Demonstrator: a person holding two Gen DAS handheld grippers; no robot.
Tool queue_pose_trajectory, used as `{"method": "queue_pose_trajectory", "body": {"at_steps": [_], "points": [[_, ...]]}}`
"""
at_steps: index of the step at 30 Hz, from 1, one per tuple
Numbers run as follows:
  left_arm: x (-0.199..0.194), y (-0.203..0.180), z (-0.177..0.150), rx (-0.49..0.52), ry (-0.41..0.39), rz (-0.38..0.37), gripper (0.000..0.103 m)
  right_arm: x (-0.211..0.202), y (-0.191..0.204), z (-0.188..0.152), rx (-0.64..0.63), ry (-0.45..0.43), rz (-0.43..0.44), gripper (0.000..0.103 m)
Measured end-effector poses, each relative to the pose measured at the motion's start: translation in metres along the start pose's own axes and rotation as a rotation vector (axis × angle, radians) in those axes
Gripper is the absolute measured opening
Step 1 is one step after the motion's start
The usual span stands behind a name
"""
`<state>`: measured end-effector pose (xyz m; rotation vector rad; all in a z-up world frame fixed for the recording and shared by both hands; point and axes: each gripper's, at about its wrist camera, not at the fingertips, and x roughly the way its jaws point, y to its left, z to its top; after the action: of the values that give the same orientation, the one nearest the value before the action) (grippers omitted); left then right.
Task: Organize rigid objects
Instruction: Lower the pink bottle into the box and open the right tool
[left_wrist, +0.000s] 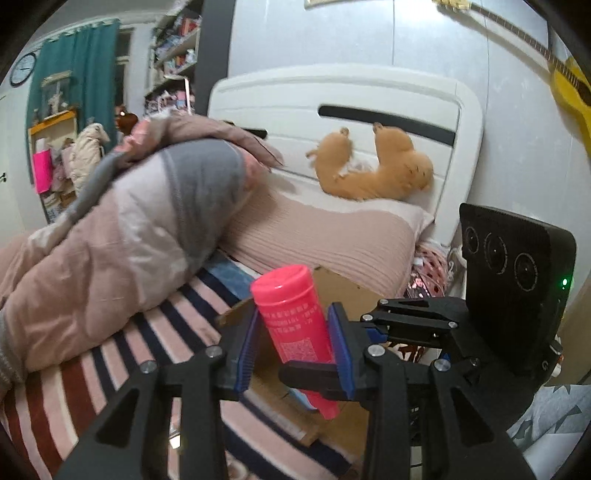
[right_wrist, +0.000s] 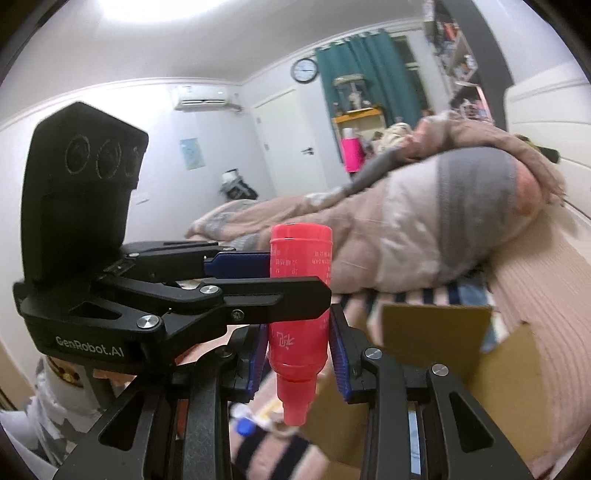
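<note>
A pink-red plastic bottle (left_wrist: 293, 321) is held upside down above the bed, cap end pointing down. My left gripper (left_wrist: 291, 343) has its blue pads against the bottle's sides. My right gripper (right_wrist: 301, 347) closes on the same bottle (right_wrist: 299, 332) lower down, near its neck. In the right wrist view the left gripper (right_wrist: 273, 280) crosses from the left and grips the bottle's upper body. In the left wrist view the right gripper (left_wrist: 328, 376) crosses from the right.
An open cardboard box (right_wrist: 436, 332) sits on the striped bedsheet (left_wrist: 122, 354) just below and beyond the bottle. A rolled pink-grey duvet (left_wrist: 129, 229) lies left, a pink pillow (left_wrist: 332, 240) and an orange plush toy (left_wrist: 373, 166) by the white headboard.
</note>
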<state>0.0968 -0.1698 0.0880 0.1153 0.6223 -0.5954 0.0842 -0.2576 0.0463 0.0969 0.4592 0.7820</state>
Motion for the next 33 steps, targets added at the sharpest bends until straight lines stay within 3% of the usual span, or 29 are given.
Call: {"method": "queue_pose_trajectory", "body": {"at_steps": [9,14,17,18,19,21,22,24,33], "points": [[0.066,-0.001,-0.005,-0.038,0.211,0.008,0.036,0.016,-0.051,-0.025,0.111,0.127,-0.02,0.027],[0.081,0.002,-0.015,-0.042,0.262,0.051,0.038,0.03,-0.06,-0.037,0.155,0.219,-0.002,0.027],[0.079,0.007,-0.016,-0.045,0.246,0.09,0.065,0.038,-0.062,-0.044,0.156,0.262,-0.045,0.031],[0.077,0.008,-0.016,-0.05,0.234,0.09,0.068,0.04,-0.064,-0.046,0.163,0.272,-0.043,0.034],[0.072,0.01,-0.016,-0.057,0.222,0.085,0.068,0.041,-0.065,-0.047,0.165,0.278,-0.041,0.036],[0.065,0.015,-0.014,-0.068,0.2,0.072,0.07,0.043,-0.066,-0.046,0.164,0.281,-0.057,0.057],[0.059,0.016,-0.013,-0.077,0.183,0.067,0.072,0.041,-0.065,-0.045,0.158,0.271,-0.074,0.061],[0.049,0.019,-0.013,-0.086,0.156,0.077,0.079,0.034,-0.06,-0.041,0.137,0.247,-0.091,0.061],[-0.017,0.053,-0.023,-0.117,0.055,0.178,0.079,0.019,0.0,-0.015,0.013,0.139,-0.011,0.061]]}}
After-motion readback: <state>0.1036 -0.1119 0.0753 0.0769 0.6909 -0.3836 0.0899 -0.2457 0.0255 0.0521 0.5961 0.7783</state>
